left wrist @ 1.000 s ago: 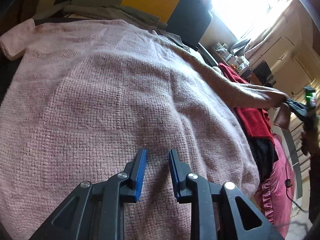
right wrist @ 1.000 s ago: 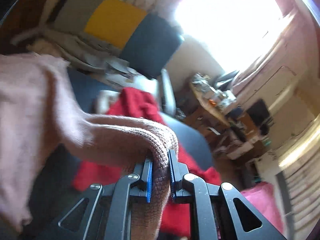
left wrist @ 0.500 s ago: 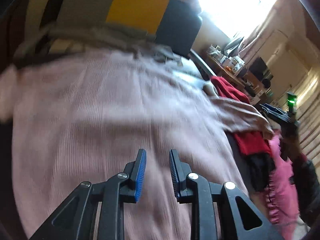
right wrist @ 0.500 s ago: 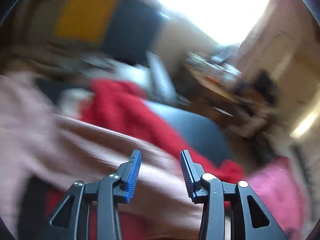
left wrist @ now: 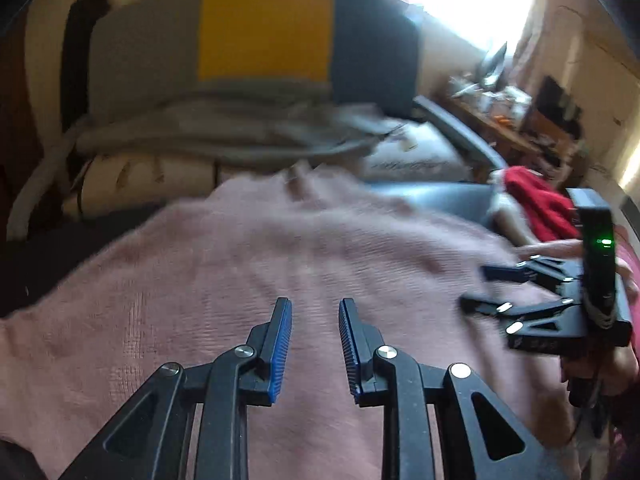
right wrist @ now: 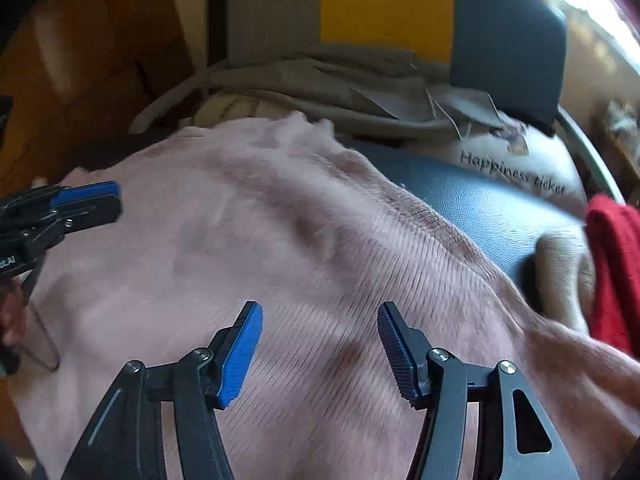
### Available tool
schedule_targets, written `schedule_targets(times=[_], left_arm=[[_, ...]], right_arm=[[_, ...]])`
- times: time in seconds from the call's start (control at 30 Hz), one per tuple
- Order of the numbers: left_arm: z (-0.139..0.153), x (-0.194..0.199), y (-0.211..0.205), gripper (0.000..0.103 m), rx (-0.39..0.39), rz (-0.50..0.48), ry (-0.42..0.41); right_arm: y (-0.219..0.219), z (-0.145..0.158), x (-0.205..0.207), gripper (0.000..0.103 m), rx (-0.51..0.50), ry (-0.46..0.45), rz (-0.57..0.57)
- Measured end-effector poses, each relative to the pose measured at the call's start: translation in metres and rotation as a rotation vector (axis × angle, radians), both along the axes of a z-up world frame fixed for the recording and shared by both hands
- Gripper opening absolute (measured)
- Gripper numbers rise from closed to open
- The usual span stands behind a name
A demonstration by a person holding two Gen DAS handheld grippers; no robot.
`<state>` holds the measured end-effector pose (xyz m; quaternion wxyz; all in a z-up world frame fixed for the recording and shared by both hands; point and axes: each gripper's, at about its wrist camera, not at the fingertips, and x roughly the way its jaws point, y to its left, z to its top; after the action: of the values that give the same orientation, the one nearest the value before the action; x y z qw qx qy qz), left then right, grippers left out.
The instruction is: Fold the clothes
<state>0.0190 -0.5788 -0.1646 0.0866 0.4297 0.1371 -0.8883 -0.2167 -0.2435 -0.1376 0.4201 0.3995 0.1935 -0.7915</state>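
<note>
A pink knitted sweater (left wrist: 280, 264) lies spread over a dark padded surface and fills the lower part of both views (right wrist: 280, 260). My left gripper (left wrist: 315, 312) hovers just over its middle, open and empty. My right gripper (right wrist: 320, 316) is wide open and empty over the sweater's right part; one sleeve (right wrist: 580, 352) trails off to the right. The right gripper also shows at the right of the left wrist view (left wrist: 476, 288), and the left gripper at the left of the right wrist view (right wrist: 96, 200).
Behind the sweater sit a grey, yellow and dark blue cushion (left wrist: 264, 36), grey clothes (left wrist: 224, 136) and a white printed pillow (right wrist: 516, 172). A red garment (right wrist: 612, 264) lies at the right. A cluttered table (left wrist: 516, 116) stands by the bright window.
My right gripper has let go of the pink sleeve, opened wide and swung left over the sweater. My left gripper has pulled back and tilted up, still open.
</note>
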Motion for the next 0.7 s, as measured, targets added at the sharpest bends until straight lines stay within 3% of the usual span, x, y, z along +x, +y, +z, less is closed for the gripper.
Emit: schedule_targets(times=[0.07, 0.1, 0.17, 0.33, 0.53, 0.6, 0.7], left_arm=[[-0.025, -0.005, -0.017, 0.023, 0.030, 0.044, -0.009], [-0.027, -0.002, -0.021, 0.024, 0.043, 0.045, 0.040], [-0.028, -0.004, -0.025, 0.024, 0.060, 0.057, 0.046], [-0.029, -0.006, -0.023, 0.024, 0.033, 0.067, 0.047], [-0.004, 0.014, -0.015, 0.024, -0.002, 0.111, 0.026], [0.016, 0.041, -0.004, 0.024, 0.028, 0.095, 0.095], [0.035, 0.084, 0.028, 0.026, 0.053, 0.003, 0.151]], right_arm=[[-0.004, -0.009, -0.013, 0.061, -0.006, 0.012, -0.030], [-0.007, -0.013, -0.020, 0.062, -0.009, 0.019, -0.044], [-0.011, -0.018, -0.031, 0.067, -0.010, 0.042, -0.067], [-0.014, -0.019, -0.048, 0.096, 0.018, 0.051, -0.116], [0.002, 0.005, -0.034, 0.092, 0.039, -0.045, -0.078], [0.029, 0.024, -0.014, 0.092, -0.018, -0.064, -0.043], [0.095, 0.041, 0.021, 0.093, -0.124, -0.183, -0.021]])
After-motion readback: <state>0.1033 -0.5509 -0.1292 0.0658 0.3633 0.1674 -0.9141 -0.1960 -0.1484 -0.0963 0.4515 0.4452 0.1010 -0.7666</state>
